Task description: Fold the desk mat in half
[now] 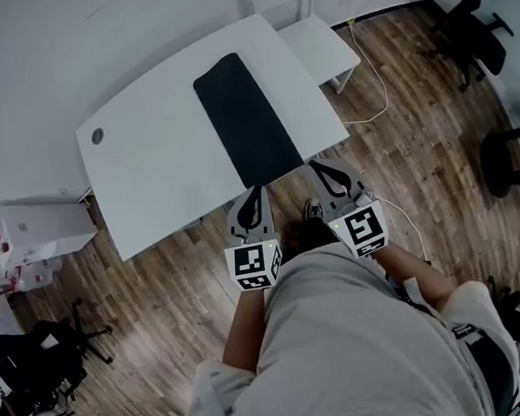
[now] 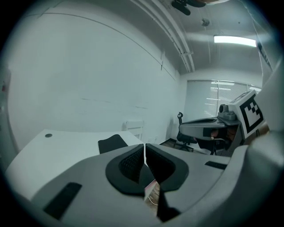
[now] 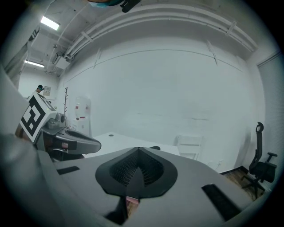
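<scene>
The desk mat (image 1: 247, 121) lies on the tabletop (image 1: 155, 158), running from the upper centre of the frame down to the near edge. Just below that edge, the left tool (image 1: 257, 194) and right tool (image 1: 322, 166) sit side by side, seemingly just clear of the mat. A chair (image 1: 318, 46) stands behind the tabletop, at upper right.

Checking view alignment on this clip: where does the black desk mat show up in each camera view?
Head view: desk mat upper centre, lying on the desk.
Left gripper view: desk mat left of centre, above the jaws.
Right gripper view: dark sliver just past the jaw tips.
Shared landmark: white chair beyond the desk.
</scene>
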A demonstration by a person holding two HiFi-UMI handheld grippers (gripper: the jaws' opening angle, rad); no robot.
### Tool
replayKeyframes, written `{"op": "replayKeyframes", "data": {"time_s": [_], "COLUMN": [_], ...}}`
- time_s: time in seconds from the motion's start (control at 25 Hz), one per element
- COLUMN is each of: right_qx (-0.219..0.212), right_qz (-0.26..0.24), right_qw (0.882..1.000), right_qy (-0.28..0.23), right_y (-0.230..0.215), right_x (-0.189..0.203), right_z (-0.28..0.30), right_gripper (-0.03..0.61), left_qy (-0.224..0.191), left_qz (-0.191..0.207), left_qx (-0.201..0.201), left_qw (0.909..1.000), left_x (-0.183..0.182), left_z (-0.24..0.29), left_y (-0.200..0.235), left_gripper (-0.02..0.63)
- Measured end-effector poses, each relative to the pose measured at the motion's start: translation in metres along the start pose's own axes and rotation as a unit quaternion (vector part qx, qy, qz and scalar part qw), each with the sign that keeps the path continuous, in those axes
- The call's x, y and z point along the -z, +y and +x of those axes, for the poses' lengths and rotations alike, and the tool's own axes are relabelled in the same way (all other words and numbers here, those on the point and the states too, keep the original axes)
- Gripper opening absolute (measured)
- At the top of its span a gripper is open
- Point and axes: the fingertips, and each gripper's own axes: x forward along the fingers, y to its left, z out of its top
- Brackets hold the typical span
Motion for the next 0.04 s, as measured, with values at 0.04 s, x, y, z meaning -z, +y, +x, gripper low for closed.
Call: {"op": "replayKeyframes", "data": {"time_s": [0.04], "right_qx": [0.001], "right_qz": [0.001], "right_qw": [1.000], "right_qy": [-0.001], "right_y": [-0.0010], "right_x": [0.0030], "right_z": [0.0037], "right_gripper": [0.038], "left_qy": [0.003], "left_qz": [0.006], "left_qx": [0.001], "left_qw": [1.0000], "left_x": [0.0028], "left_z": [0.0026], "left_y": [0.0028], "left_gripper": [0.023]}}
